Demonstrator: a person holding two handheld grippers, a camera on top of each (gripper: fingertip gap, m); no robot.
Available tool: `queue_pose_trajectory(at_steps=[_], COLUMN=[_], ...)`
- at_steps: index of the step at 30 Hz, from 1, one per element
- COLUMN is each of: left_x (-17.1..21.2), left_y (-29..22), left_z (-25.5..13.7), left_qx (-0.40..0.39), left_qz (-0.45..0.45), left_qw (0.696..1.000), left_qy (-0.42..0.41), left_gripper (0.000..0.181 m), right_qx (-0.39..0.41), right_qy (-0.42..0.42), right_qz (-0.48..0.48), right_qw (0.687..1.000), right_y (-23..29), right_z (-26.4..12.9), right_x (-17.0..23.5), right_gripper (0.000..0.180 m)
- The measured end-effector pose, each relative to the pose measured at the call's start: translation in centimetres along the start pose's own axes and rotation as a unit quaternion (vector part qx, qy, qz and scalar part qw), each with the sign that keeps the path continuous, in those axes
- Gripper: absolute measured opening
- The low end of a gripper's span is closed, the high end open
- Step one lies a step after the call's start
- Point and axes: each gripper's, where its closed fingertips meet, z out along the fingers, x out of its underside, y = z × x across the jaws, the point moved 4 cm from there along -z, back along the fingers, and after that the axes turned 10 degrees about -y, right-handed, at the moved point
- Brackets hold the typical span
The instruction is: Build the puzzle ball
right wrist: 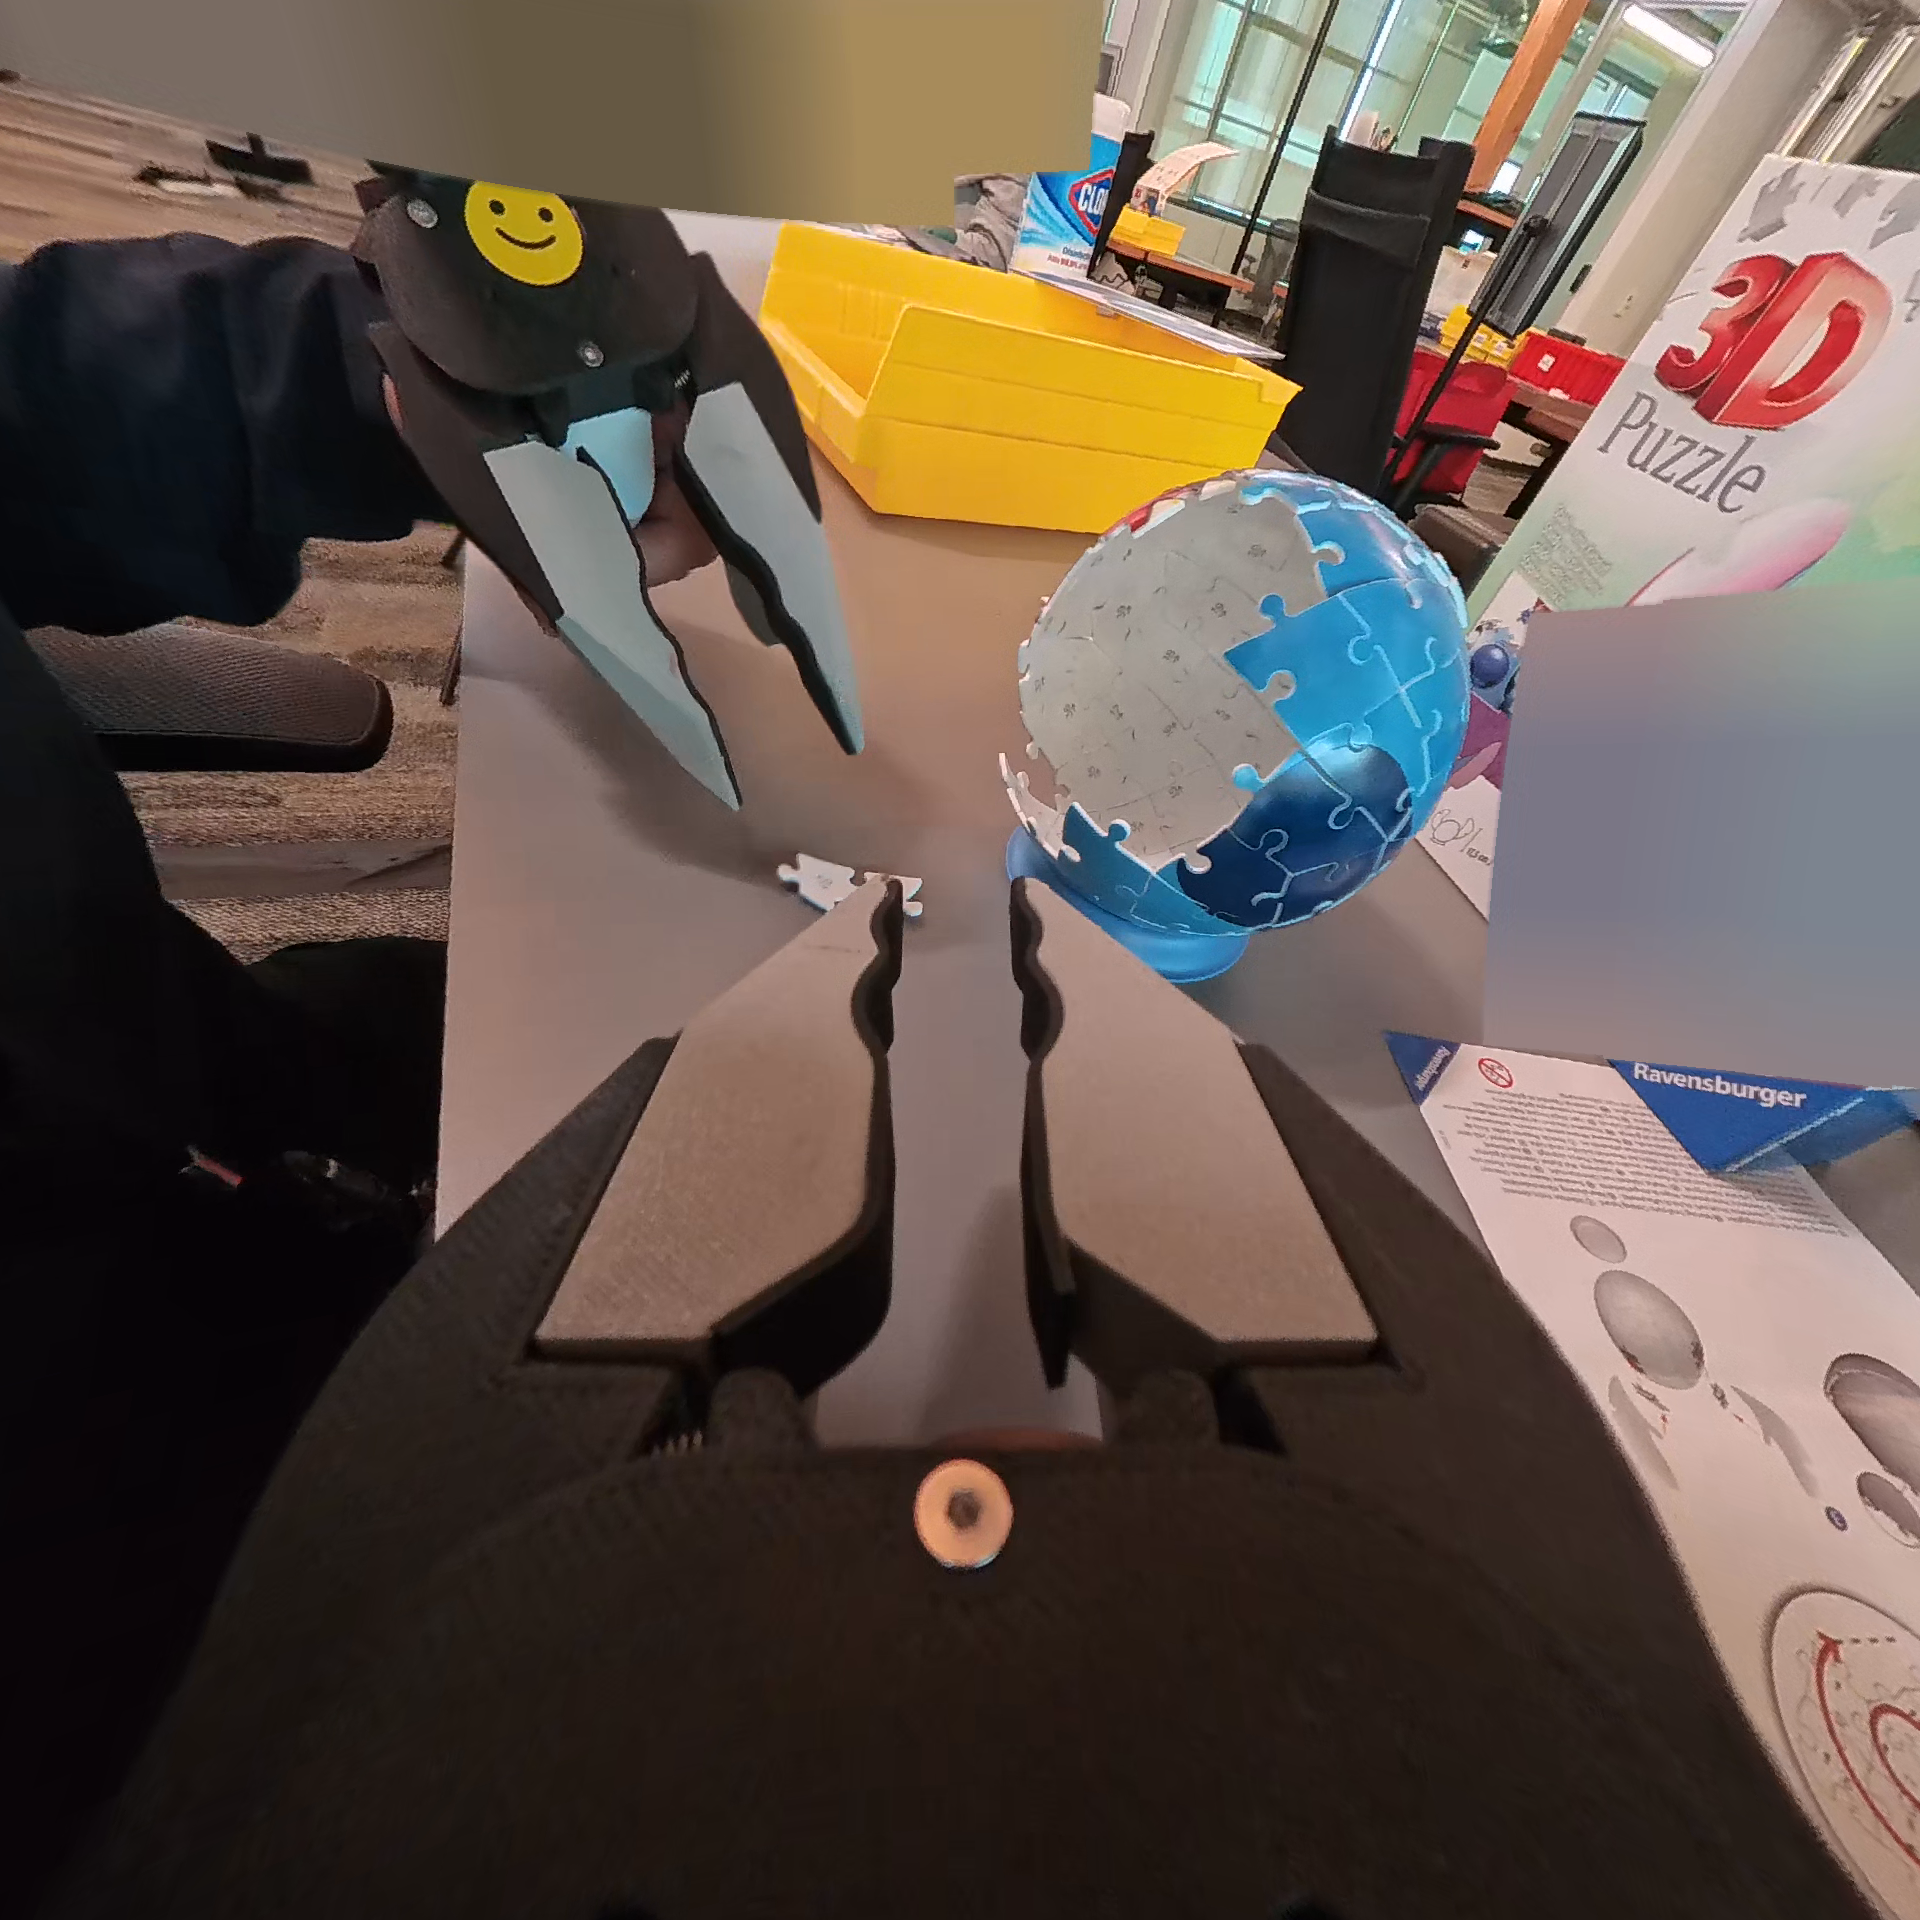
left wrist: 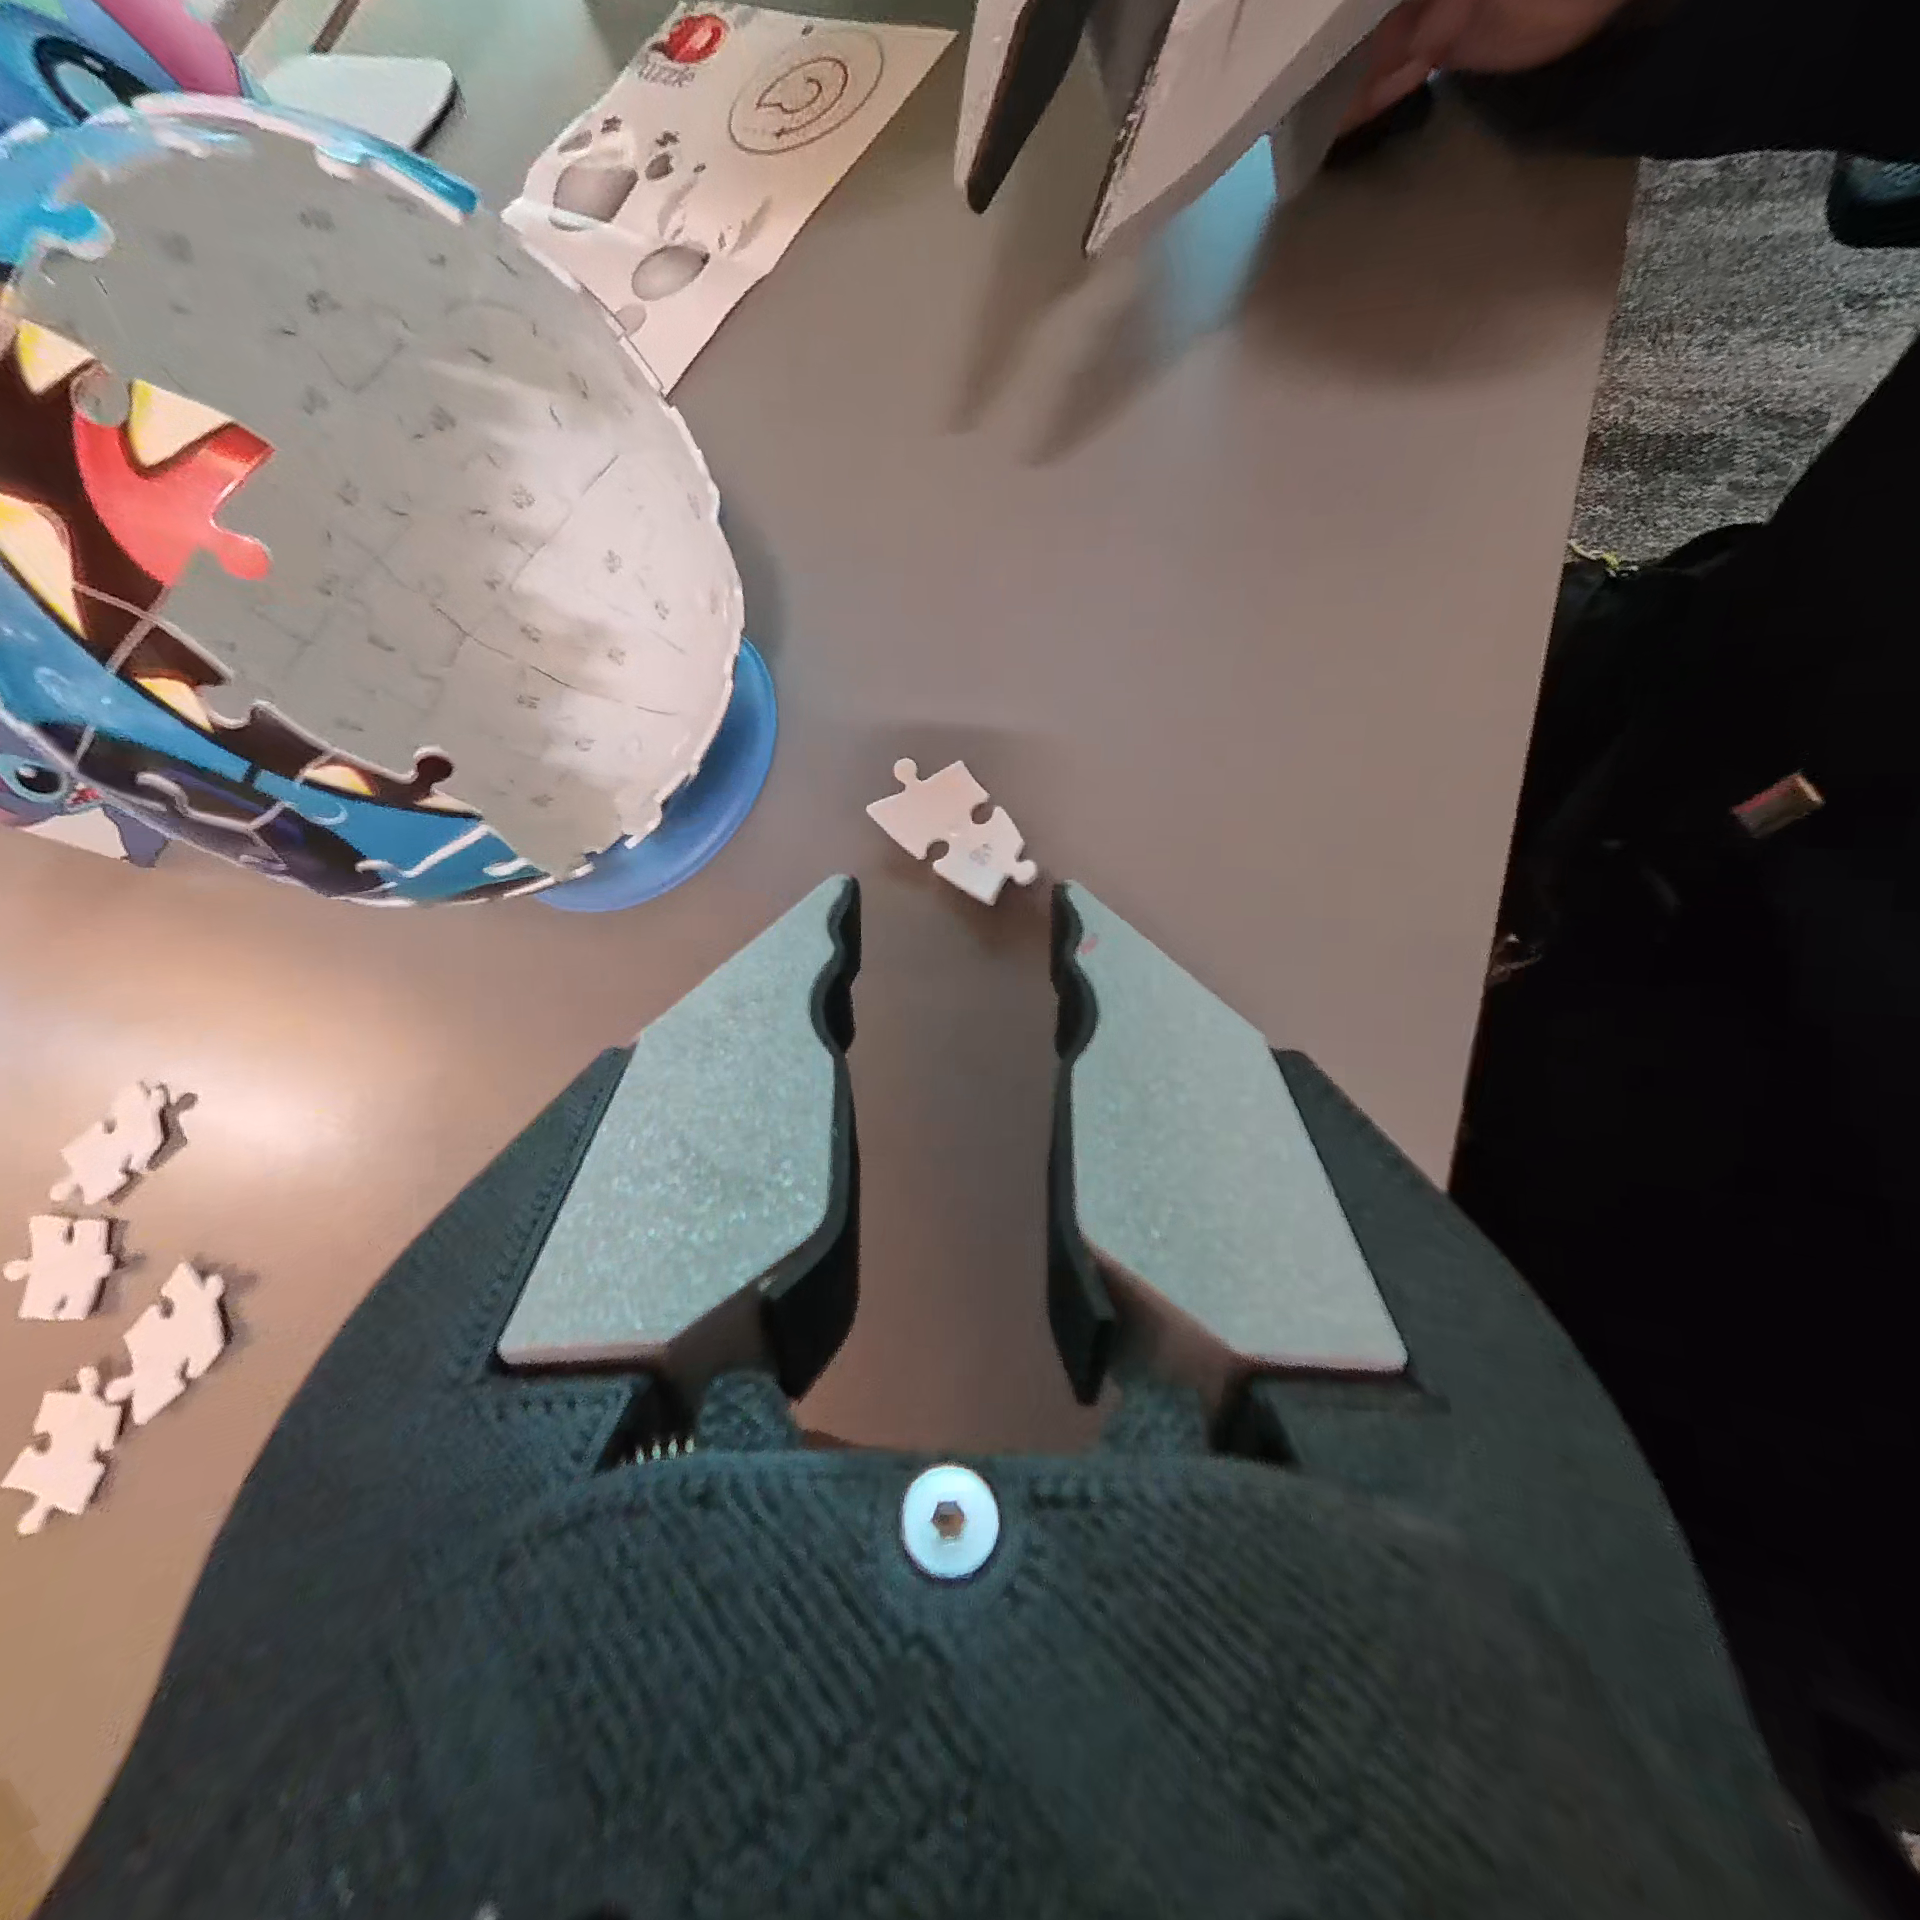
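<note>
While both tools are hovering empty, the joined pair of pieces (left wrist: 951, 831) is lying flat on the surface (left wrist: 1195, 644), just beside the blue stand (right wrist: 1132, 935) carrying the half-built puzzle ball (right wrist: 1247, 707). The left hand-held gripper (left wrist: 954, 914) is standing partly open, gripping nothing; the right hand-held gripper (right wrist: 954, 899) is likewise parted and empty, one tip overlapping the pair. Risk: flat pieces are offering little edge, so closing fingers are likely skidding them away or splitting the joint; a stray swing is threatening the open shell.

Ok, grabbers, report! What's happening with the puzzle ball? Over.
Both hand-held grippers open, empty. Joined pieces on table between them. Puzzle ball half-built on blue stand. Nothing blocking.
</note>
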Motion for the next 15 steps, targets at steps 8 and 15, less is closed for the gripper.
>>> queue_pose_trajectory(at_steps=[8, 15], left_x=[0.1, 0.4], left_y=[-0.1, 0.1], left_z=[1.8, 2.9], left_qx=[-0.03, -0.051], left_qz=[-0.056, -0.12], left_qw=[0.998, 0.99], left_qy=[0.029, 0.053], left_gripper=[0.034, 0.034], right_qx=[0.002, 0.002], right_qy=[0.006, 0.011], right_qz=[-0.013, -0.023], right_qw=[1.0, 1.0], right_y=[0.2, 0.4], right_z=[0.1, 0.1], right_x=[0.1, 0.2], right_gripper=[0.017, 0.017])
